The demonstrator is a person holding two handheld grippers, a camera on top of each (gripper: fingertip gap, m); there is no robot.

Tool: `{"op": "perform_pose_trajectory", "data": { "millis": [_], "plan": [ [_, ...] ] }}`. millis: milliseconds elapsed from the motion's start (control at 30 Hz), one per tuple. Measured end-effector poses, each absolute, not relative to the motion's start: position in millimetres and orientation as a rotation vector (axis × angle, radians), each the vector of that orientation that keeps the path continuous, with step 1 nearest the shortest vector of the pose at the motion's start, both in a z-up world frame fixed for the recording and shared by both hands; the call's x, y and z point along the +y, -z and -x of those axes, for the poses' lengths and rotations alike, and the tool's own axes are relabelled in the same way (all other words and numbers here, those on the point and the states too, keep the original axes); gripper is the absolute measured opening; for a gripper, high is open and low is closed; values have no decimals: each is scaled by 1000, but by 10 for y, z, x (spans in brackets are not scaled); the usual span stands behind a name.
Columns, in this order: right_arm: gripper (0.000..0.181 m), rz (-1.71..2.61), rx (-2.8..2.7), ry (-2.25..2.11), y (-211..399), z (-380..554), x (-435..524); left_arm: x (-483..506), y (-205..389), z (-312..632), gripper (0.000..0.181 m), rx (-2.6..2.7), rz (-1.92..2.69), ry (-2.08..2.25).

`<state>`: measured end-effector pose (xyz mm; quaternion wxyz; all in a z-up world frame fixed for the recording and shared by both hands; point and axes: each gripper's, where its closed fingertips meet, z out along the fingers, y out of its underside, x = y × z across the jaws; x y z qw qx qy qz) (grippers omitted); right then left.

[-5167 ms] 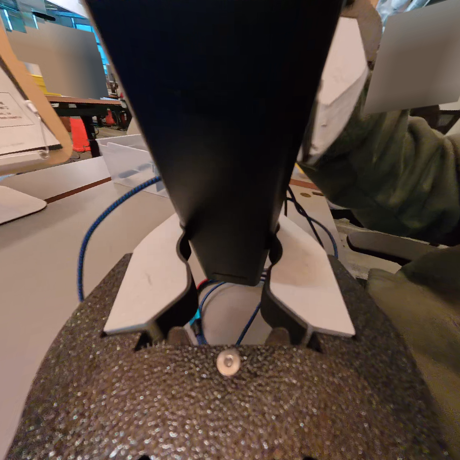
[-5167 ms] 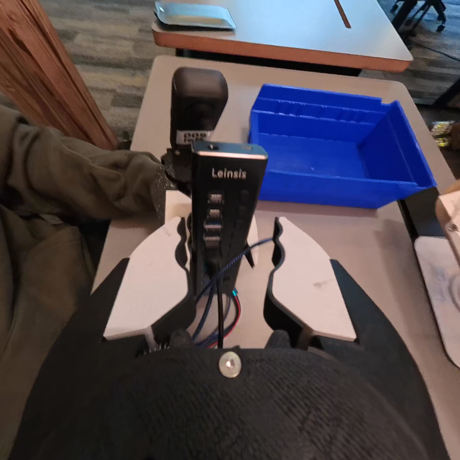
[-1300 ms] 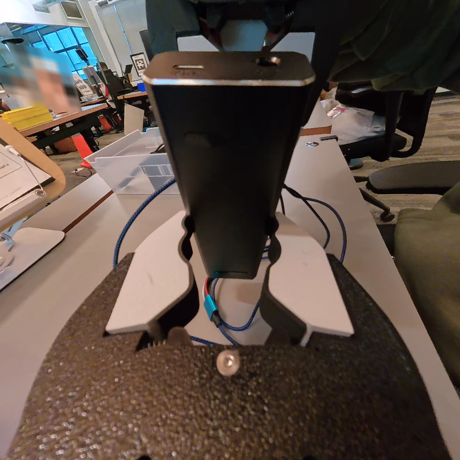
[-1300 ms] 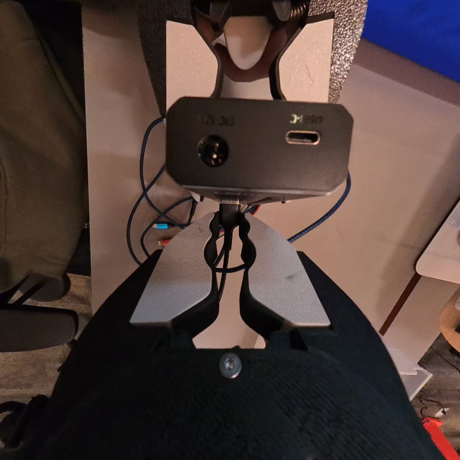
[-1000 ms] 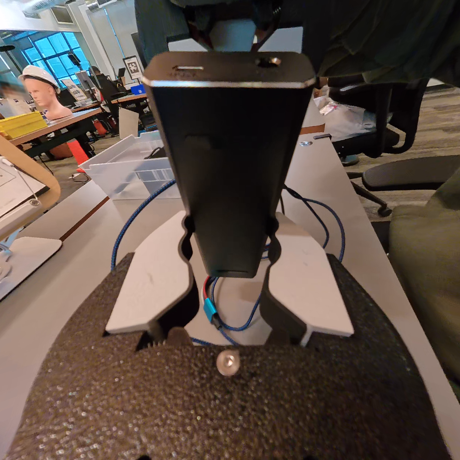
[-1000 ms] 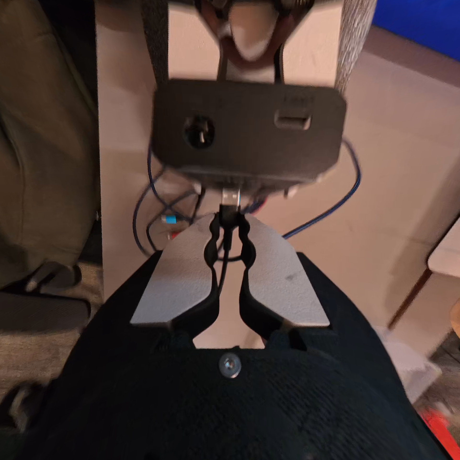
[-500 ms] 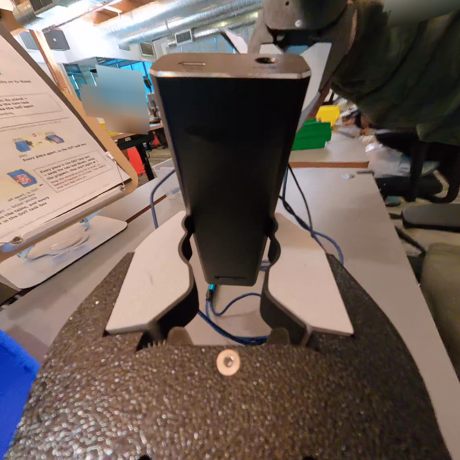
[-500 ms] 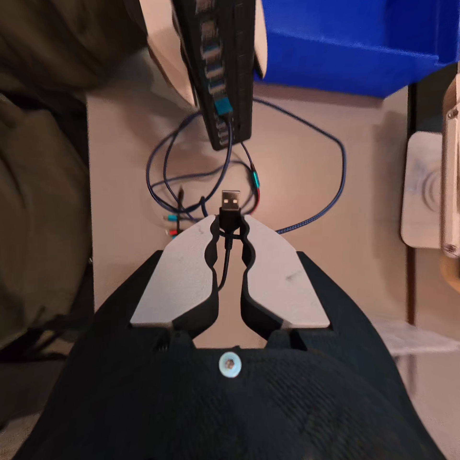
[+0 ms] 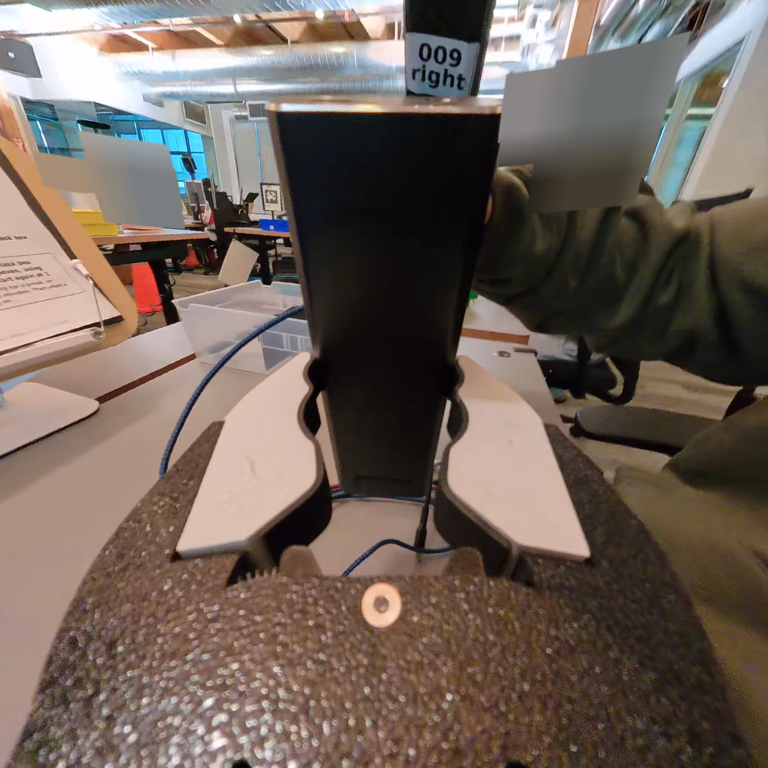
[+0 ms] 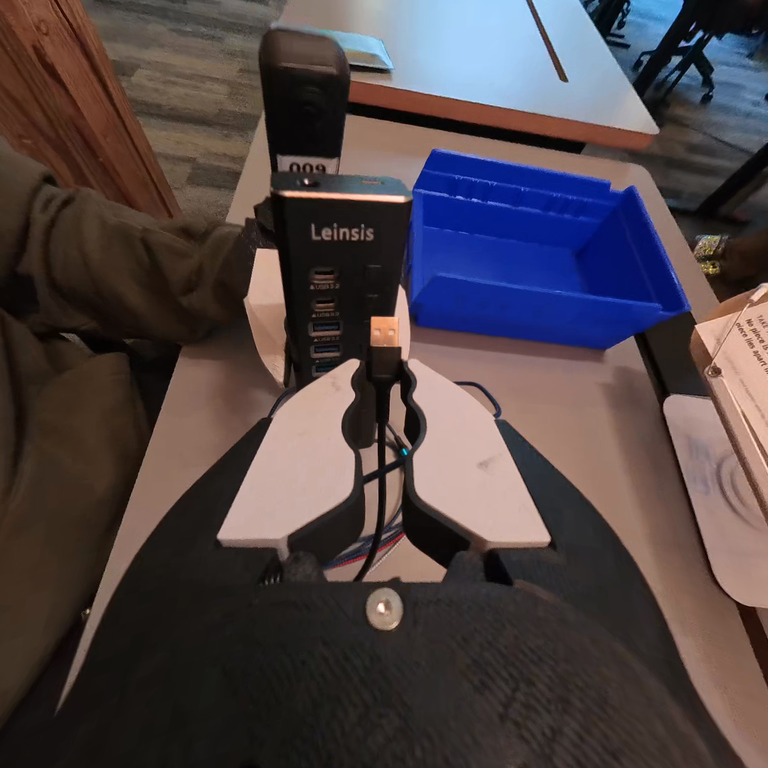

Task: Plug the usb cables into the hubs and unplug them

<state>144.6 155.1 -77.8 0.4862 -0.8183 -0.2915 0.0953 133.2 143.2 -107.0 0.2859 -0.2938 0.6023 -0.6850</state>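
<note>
The left gripper [image 9: 384,399] clamps the rigid USB hub [image 9: 384,266]; the right gripper [image 10: 380,374] pinches the black USB-A plug [image 10: 383,353], whose stiff housing looks like the best hold.

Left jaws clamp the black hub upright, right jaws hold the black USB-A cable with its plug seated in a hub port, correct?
Not quite. The right wrist view shows the silver USB-A plug of the black cable bare, in front of the tall black multi-port USB hub and not seated in any port. The rest holds: the left gripper clamps the hub upright, and the right gripper holds the cable.
</note>
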Motion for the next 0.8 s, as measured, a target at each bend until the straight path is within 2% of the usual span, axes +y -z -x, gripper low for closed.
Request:
{"op": "perform_pose_trajectory", "data": {
  "millis": [400,533,667,800],
  "plan": [
    [15,1411,-433,-346,-505,-1522,1602,1372,1252,-1464,59,1647,850,1740],
    [15,1416,-464,-387,-568,-1385,1582,1456,1248,-1481,59,1594,882,1770],
    [15,1529,-513,38,-458,-1676,1687,1439,1222,-1395,59,1644,816,1789],
    [15,1433,-501,64,-709,-1677,1646,1392,1314,-1440,59,1708,842,1706]
  ]
}}
